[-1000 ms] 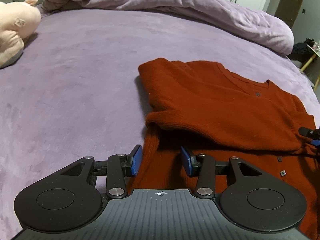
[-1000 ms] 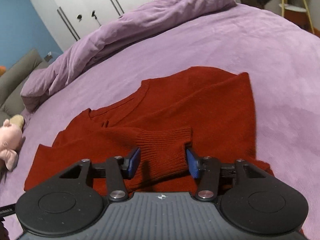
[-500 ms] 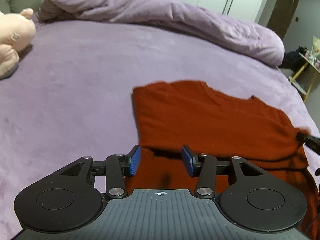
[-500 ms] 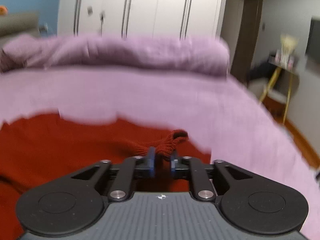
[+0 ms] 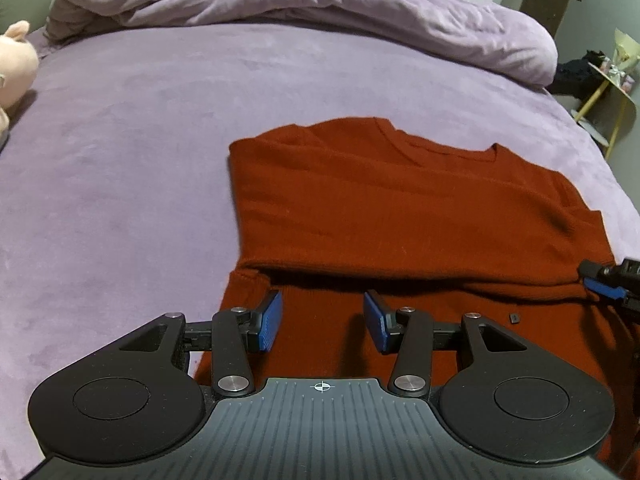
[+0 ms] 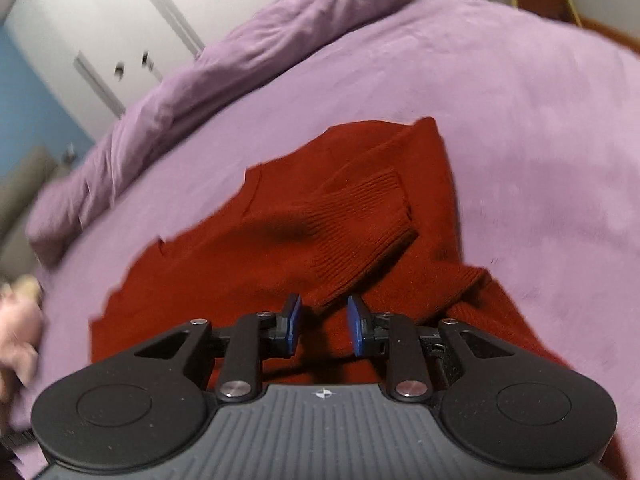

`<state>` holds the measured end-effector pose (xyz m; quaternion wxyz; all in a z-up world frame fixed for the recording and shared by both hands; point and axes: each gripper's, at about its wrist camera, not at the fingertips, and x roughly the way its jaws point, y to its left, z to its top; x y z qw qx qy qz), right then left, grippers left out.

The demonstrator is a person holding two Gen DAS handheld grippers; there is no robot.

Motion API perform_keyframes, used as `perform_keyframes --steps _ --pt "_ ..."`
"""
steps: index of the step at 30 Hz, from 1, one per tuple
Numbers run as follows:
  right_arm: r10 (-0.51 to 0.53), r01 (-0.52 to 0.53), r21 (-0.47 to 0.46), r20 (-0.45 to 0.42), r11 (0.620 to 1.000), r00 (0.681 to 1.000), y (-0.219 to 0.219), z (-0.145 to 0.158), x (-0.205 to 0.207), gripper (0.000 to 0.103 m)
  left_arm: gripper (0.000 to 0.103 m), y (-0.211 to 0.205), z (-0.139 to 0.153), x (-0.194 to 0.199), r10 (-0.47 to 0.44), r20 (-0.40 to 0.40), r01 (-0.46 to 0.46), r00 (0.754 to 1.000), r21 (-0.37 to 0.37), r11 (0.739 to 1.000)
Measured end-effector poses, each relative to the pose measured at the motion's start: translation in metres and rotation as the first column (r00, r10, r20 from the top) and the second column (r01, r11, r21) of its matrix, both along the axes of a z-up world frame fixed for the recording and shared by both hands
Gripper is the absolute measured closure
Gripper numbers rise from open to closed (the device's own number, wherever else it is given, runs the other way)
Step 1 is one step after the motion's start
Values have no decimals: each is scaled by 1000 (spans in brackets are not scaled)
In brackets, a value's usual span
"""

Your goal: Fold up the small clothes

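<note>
A rust-red knit sweater [image 5: 400, 208] lies on the purple bed [image 5: 120, 160], its upper part folded down over the lower part. My left gripper [image 5: 322, 312] hovers open over the sweater's near edge, with nothing between its blue pads. In the right wrist view the sweater [image 6: 224, 264] has a ribbed sleeve cuff [image 6: 360, 224] lying across its body. My right gripper [image 6: 324, 318] stands open, and the cuff's near corner reaches in between the fingertips without the pads pressing on it. The right gripper [image 5: 600, 284] also shows at the fold's right end.
A rolled purple duvet [image 5: 320, 4] lies along the far side of the bed. A pink plush toy [image 5: 14, 64] sits at the far left. A yellow-legged side table [image 5: 616, 92] stands beyond the bed's right edge, and white wardrobe doors [image 6: 120, 40] are behind.
The right gripper closed on the sleeve cuff, carried it over the sweater's body and let it go there. The folded layer now lies flatter. The left gripper drew back slightly and stayed open.
</note>
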<state>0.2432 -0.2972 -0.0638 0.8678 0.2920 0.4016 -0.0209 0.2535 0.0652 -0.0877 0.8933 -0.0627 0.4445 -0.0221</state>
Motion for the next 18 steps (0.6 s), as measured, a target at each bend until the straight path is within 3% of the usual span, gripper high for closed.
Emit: perform_keyframes --steps 3,5,6,7,10,11,13,15,18 --pt "-22 22 59 -4 998 1000 -3 -5 5 79 53 0 -4 2 15 -17 -15 1000 1 1000" --pt "-15 15 61 -8 998 1000 0 -7 12 87 53 0 -5 3 20 -24 -20 1000 -5 1000" --pt "-2 3 69 -17 998 1000 0 -9 14 96 53 0 -5 3 19 -25 -19 1000 -8 1000" --pt "4 -3 87 -19 996 1000 -2 -7 13 96 53 -1 -5 3 16 -24 -16 1000 -9 1000" --pt "-15 3 210 56 978 998 -15 -2 3 97 53 0 -3 2 13 -12 -13 1000 1 1000" --pt "-33 22 184 57 983 998 -17 0 0 97 53 1 -3 3 13 -11 -13 1000 6 1000" --pt "-36 36 15 13 999 999 -12 3 -1 99 53 2 -5 3 21 -14 -21 1000 15 1000" --pt "-19 16 -148 -21 989 1000 -4 -1 -3 103 53 4 -7 3 30 -28 -30 999 11 1000" --pt "10 -9 -156 3 988 1000 -2 5 -10 103 53 4 -7 0 28 -36 -27 999 7 1000"
